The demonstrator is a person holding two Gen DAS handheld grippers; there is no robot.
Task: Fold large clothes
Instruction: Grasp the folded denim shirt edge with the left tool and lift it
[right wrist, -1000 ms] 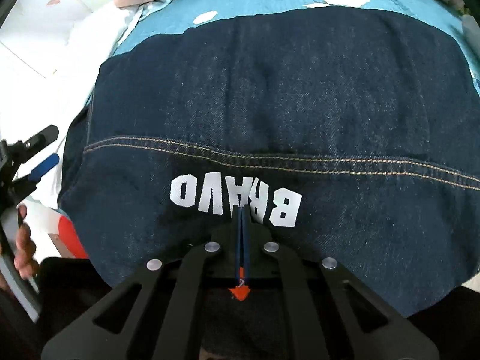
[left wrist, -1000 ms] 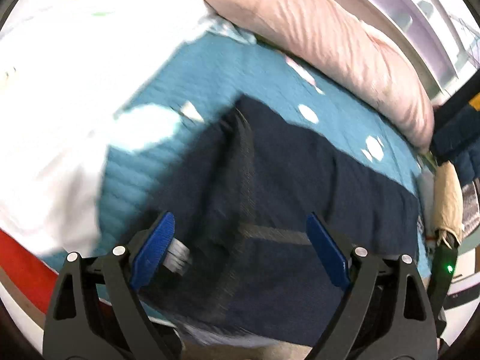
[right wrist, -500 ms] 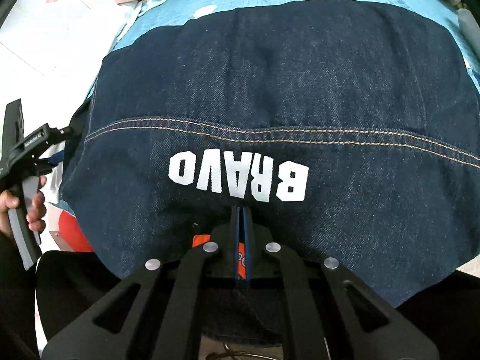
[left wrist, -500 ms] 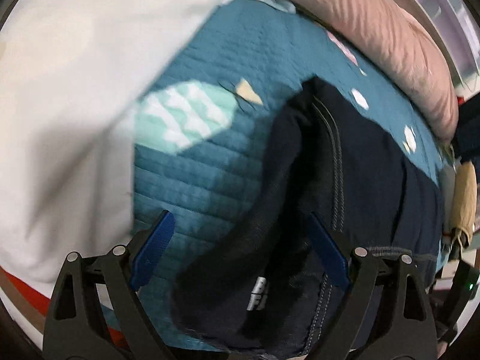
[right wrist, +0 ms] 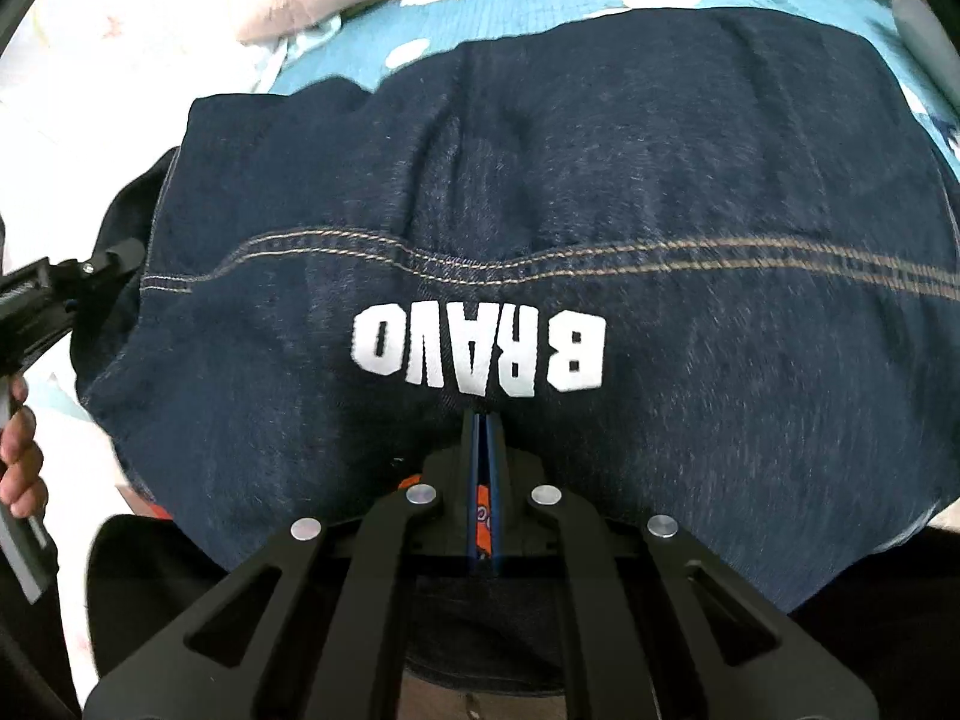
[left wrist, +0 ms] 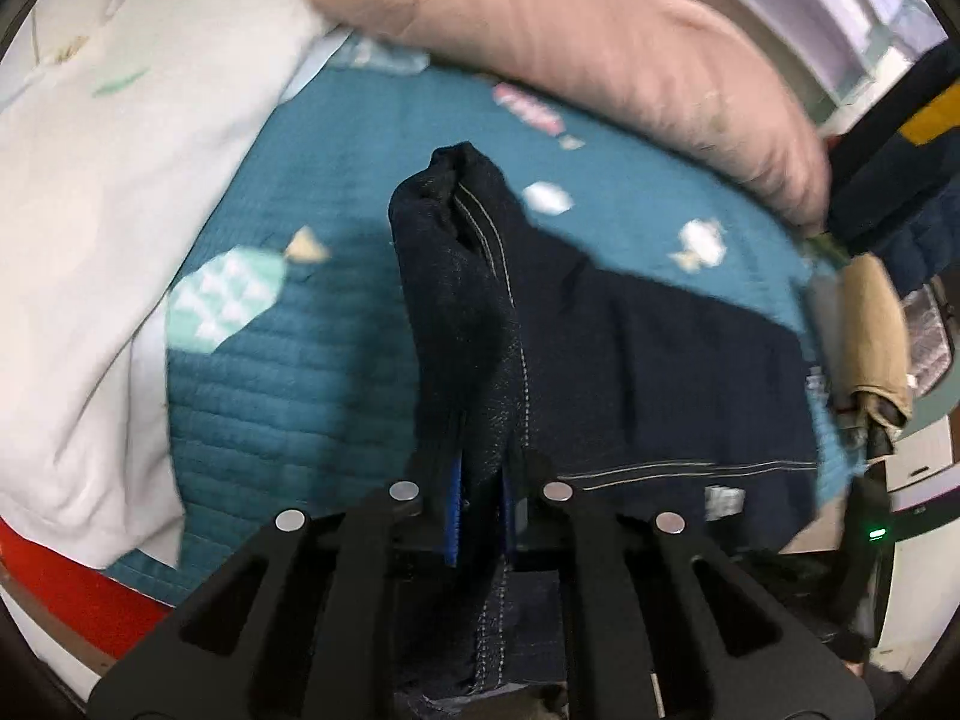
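— Denim garment [right wrist: 600, 192], dark navy, spread across teal quilt [left wrist: 288, 372]; white "BRAVO" lettering [right wrist: 480, 345] reads upside down from right wrist view. Position of grips?

— Left gripper [left wrist: 480, 480]: jaws closed down on a bunched fold at the garment's side edge, cloth pinched between the blue pads. Fold stands up in a ridge ahead of the fingers, double stitching visible along it.

— Right gripper [right wrist: 483, 468]?

— Jaws pressed together at the near hem just below the lettering. Denim caught between them, orange patch showing at the pads.

— Surroundings?

— Pink pillow [left wrist: 600, 48] beyond the garment; white bedding [left wrist: 90, 180] to the left. Person's hand [right wrist: 21, 456] on the left tool handle.
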